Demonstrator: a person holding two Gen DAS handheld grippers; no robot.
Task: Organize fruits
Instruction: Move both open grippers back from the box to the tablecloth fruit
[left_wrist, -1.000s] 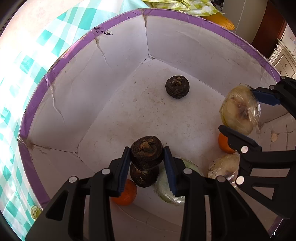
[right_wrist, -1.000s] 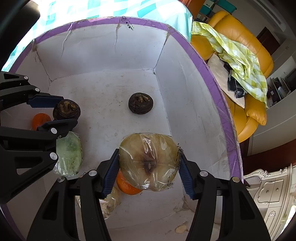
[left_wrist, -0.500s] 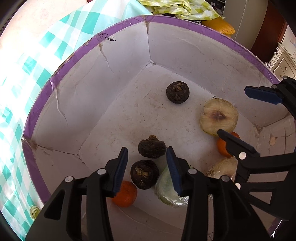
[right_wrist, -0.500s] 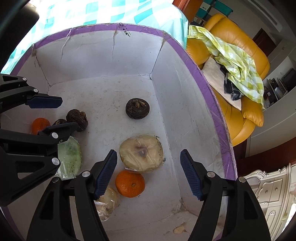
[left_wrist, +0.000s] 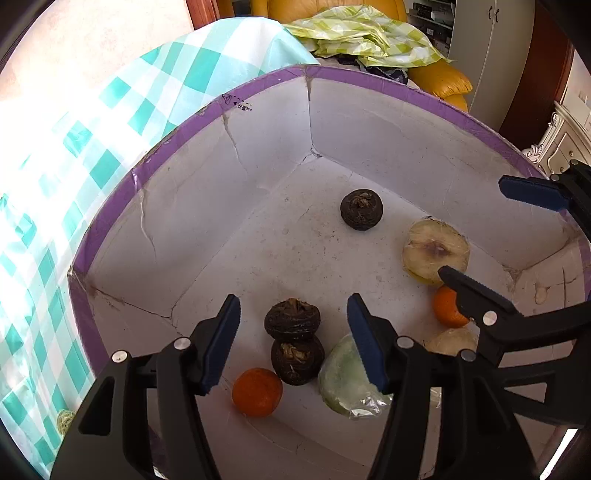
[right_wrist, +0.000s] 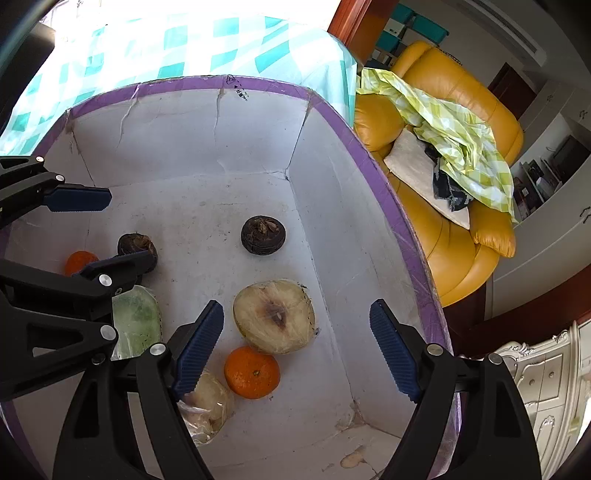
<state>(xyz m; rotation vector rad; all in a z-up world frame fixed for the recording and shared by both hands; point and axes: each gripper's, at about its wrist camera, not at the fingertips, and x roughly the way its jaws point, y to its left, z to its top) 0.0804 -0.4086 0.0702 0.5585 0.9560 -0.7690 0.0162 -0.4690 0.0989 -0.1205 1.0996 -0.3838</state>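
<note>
A white box with a purple rim (left_wrist: 110, 206) (right_wrist: 373, 155) holds the fruit. My left gripper (left_wrist: 293, 339) is open and empty above two dark round fruits (left_wrist: 292, 320) that touch each other, with an orange (left_wrist: 257, 392) and a wrapped green fruit (left_wrist: 347, 380) beside them. My right gripper (right_wrist: 297, 350) is open and empty above a wrapped pale fruit (right_wrist: 275, 321) (left_wrist: 436, 251) lying on the box floor next to an orange (right_wrist: 252, 372). A third dark fruit (right_wrist: 263, 235) (left_wrist: 361, 209) lies alone near the far corner.
A teal checked tablecloth (left_wrist: 74, 155) lies under the box. A yellow sofa (right_wrist: 458, 229) with a green checked cloth (right_wrist: 461, 133) stands beyond the box. Another wrapped pale fruit (right_wrist: 207, 410) lies at the near wall. White furniture (right_wrist: 546, 384) stands at the right.
Both grippers opened and let go: the dark fruit dropped beside the other dark fruit, the wrapped pale fruit dropped onto the box floor. Both grippers then rose and opened wider.
</note>
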